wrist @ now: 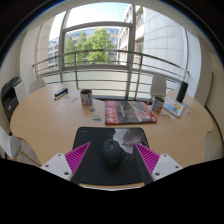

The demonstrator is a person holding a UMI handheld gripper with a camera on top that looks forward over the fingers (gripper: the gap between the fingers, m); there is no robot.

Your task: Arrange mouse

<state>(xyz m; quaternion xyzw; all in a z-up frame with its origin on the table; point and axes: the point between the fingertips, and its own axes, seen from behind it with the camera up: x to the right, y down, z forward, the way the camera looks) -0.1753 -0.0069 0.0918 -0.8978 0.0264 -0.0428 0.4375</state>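
Note:
A dark computer mouse [111,153] lies on a black mouse mat [113,160] at the near edge of a round wooden table [45,125]. My gripper [113,157] is open, with its pink-padded fingers [76,158] at either side of the mouse. The mouse stands between them with a gap at each side and rests on the mat.
Beyond the mat lie a red book or magazine [130,112], a dark cup [86,98], a small dark object [61,94] and a grey jug [158,89]. A railing and large window stand behind the table. A chair [10,98] is at the left.

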